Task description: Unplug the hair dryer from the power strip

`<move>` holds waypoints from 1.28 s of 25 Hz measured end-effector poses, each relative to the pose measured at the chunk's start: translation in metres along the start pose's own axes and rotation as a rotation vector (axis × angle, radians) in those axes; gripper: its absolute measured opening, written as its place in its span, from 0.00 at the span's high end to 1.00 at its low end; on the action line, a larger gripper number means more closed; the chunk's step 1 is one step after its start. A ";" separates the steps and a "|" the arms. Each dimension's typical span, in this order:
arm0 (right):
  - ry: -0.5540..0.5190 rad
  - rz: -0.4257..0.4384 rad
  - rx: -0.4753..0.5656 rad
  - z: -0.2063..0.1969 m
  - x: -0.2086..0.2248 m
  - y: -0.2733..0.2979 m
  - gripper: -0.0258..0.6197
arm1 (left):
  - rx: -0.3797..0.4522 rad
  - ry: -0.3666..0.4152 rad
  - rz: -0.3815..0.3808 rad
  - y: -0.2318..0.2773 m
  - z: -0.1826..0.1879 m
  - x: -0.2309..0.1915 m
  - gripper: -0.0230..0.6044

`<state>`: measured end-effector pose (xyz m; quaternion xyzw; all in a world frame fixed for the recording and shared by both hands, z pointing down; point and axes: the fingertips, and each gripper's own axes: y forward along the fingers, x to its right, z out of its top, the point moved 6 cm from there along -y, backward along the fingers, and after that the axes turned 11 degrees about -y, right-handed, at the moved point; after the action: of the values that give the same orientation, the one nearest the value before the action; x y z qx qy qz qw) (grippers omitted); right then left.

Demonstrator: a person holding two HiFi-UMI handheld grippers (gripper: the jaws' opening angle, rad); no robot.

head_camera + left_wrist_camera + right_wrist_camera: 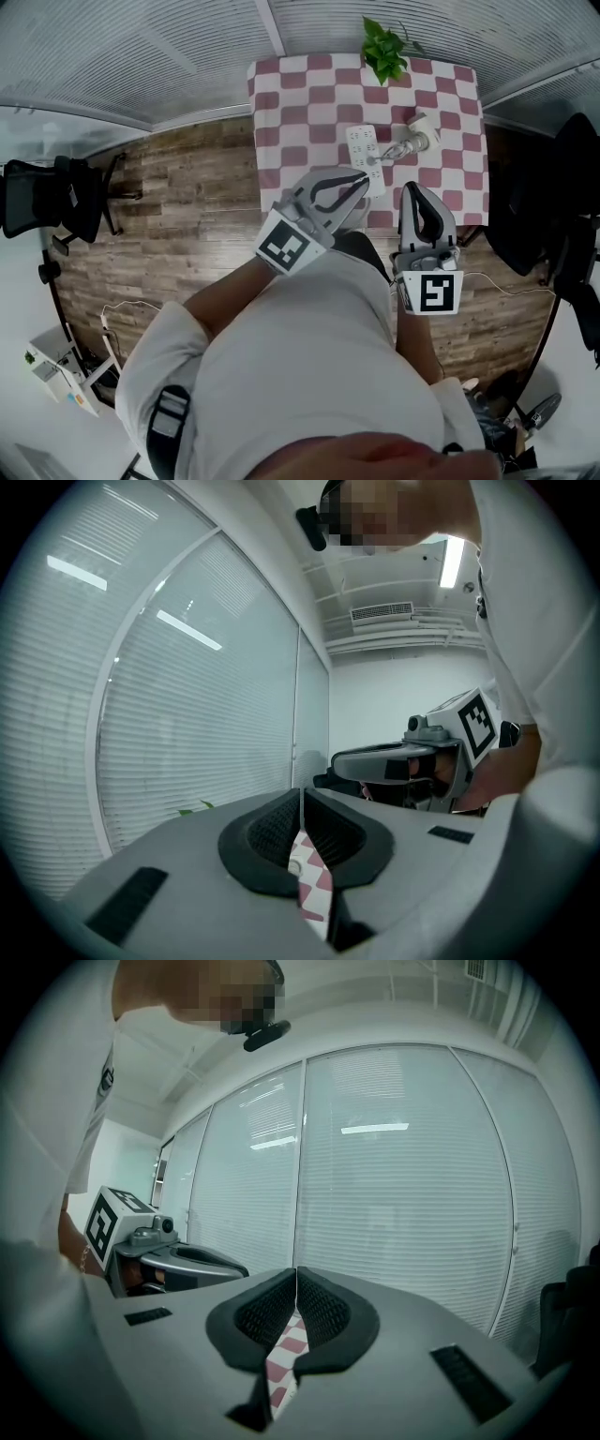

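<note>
- The hair dryer [419,129] lies on the checkered table [281,112], right of centre. Its cord end runs to the white power strip [362,148] just beside it on the left. The plug itself is too small to make out.
- Your left gripper [360,177] is clenched on nothing, with its tip over the strip's near end in the head view. Your right gripper [411,191] is also clenched and empty, near the table's front edge and short of the dryer.
- Open both grippers first. The clean way, I'd judge, is to pin the strip flat with the left and close the right on the plug body, not the cord. Then pull straight out along the prongs.
- Keep the pull short, because the strip looks light and is likely to lift or slide.
- The front half of the table is bare, so you can draw the plug toward yourself.
- The potted plant [383,49] stands at the far edge, well apart.
- The black chairs [47,202] stand on the floor at either side, away from your arms.
</note>
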<state>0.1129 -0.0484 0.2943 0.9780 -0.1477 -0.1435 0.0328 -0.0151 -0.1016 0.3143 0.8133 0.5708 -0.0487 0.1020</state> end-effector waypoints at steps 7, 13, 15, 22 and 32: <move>0.017 0.058 0.015 -0.007 0.014 0.010 0.91 | 0.007 0.002 0.045 0.020 0.002 -0.004 0.90; 0.023 0.114 0.007 -0.020 0.024 0.013 0.91 | 0.004 0.007 0.084 0.030 -0.005 -0.006 0.90; 0.050 0.113 0.014 -0.021 0.027 0.015 0.91 | -0.003 0.007 0.097 0.034 -0.009 -0.006 0.90; 0.070 0.150 0.002 -0.038 0.032 0.020 0.91 | -0.050 0.000 0.123 0.044 -0.031 -0.010 0.90; 0.073 0.254 -0.054 -0.092 0.014 0.033 0.91 | -0.138 0.048 0.171 0.054 -0.084 -0.031 0.90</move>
<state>0.1433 -0.0824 0.3817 0.9548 -0.2650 -0.1065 0.0822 0.0219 -0.1288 0.4084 0.8509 0.5037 0.0193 0.1476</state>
